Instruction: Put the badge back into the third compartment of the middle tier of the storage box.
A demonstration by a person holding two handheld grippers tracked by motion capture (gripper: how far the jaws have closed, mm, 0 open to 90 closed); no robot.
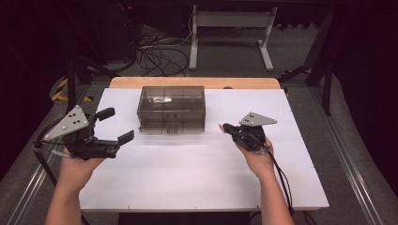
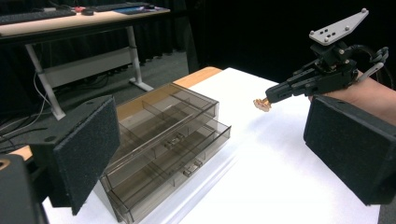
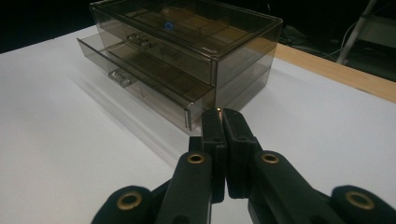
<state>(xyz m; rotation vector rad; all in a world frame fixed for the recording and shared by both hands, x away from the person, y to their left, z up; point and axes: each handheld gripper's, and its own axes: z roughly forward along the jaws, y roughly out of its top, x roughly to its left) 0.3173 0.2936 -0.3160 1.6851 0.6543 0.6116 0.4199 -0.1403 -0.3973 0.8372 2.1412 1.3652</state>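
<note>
Two grippers flanking drawer box, lower drawer ajar, bare table in front.

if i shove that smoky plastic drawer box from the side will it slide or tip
Probably slide: the drawer box looks wider than tall and sits flat on the smooth white table. It looks like thin clear plastic with mostly bare compartments, so likely light and stiff. The lower drawer already sticks out, so it may shift when pushed.
</note>
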